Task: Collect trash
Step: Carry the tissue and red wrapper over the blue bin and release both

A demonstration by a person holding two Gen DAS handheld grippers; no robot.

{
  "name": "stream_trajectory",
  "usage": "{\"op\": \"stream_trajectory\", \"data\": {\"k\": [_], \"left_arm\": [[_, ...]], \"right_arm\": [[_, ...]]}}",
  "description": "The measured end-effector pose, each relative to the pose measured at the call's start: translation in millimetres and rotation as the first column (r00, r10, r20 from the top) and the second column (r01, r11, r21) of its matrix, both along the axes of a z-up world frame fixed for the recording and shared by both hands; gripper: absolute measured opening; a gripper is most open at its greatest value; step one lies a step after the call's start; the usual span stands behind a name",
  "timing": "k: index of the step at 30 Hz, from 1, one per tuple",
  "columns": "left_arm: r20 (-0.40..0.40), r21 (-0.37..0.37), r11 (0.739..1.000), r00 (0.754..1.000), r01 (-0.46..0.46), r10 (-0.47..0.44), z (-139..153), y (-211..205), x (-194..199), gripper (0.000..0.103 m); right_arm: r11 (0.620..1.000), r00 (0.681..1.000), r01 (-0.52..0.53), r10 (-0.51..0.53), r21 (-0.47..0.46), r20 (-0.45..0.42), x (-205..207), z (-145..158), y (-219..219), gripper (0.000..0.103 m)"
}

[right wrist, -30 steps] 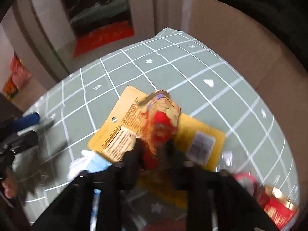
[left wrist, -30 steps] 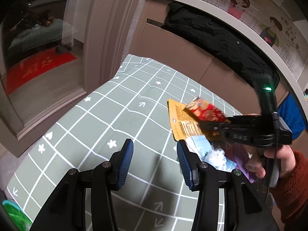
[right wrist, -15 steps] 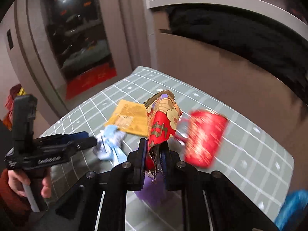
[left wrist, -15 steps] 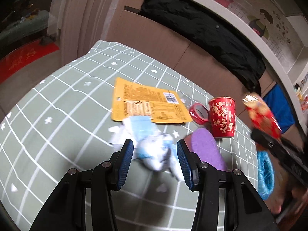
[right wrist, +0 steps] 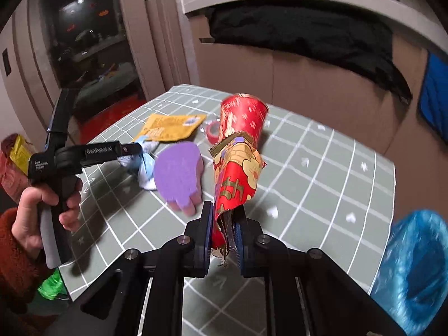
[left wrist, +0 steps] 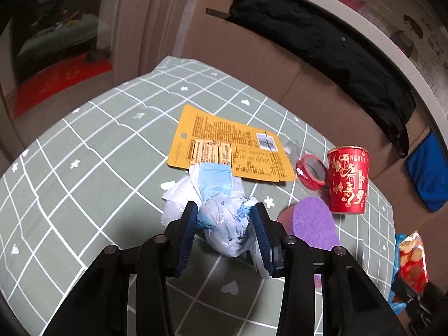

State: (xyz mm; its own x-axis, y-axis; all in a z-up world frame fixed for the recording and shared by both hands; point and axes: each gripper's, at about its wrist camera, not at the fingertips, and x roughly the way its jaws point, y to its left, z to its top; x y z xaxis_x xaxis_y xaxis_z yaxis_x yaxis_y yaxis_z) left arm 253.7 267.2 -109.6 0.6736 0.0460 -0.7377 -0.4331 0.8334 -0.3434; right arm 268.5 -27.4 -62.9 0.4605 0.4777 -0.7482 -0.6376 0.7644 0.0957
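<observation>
Surface (left wrist: 84, 145): grey-green checked cloth carrying the litter, backed on its far side by cardboard panels (left wrist: 252, 64) draped with a black garment (left wrist: 322, 36). Blue bag (right wrist: 414, 266): hangs open just off the surface's near right corner. Yellow card (left wrist: 224, 145): lies flat near the middle, printed side up. Crumpled wad (left wrist: 221, 210): pale blue and white plastic, near edge of the card, touching it. It sits between the jaws of the left gripper (left wrist: 224, 221), which are closing; the pads flank it on both sides, and firm contact cannot be confirmed. Purple sponge (left wrist: 310, 224): just right of the wad. Red cup (left wrist: 348, 179): upright, far side of the sponge. Red tape roll (left wrist: 310, 170): touching the cup's left side. Red wrapper (right wrist: 238, 173): pinched by its lower edge in the closed jaws of the right gripper (right wrist: 224, 224), held above the surface, left of the bag.
</observation>
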Motion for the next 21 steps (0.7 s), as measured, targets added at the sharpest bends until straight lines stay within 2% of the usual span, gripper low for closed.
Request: {"op": "stream_trajectory", "data": {"k": [2,15,21], "left_arm": [[0.018,0.019,1.000,1.000,0.004,-0.004,5.9,-4.0,-5.4,0.033],[0.159,0.114,0.992,0.985,0.052,-0.070,63.8,-34.1,-48.1,0.031],[0.204,0.173,0.980,0.969,0.102,-0.137,90.9,-63.7,-59.9,0.031]], "right_arm": [[1.000,1.000,0.017,-0.016,0.015,-0.023,0.2,-3.2,-7.4,0.013],[0.997,0.998,0.058,-0.056,0.053,-0.027,-11.6,0.7,-29.5,0.013],[0.991,0.996,0.090,-0.087,0.094,-0.036,-12.4,6.5,-47.6,0.013]]}}
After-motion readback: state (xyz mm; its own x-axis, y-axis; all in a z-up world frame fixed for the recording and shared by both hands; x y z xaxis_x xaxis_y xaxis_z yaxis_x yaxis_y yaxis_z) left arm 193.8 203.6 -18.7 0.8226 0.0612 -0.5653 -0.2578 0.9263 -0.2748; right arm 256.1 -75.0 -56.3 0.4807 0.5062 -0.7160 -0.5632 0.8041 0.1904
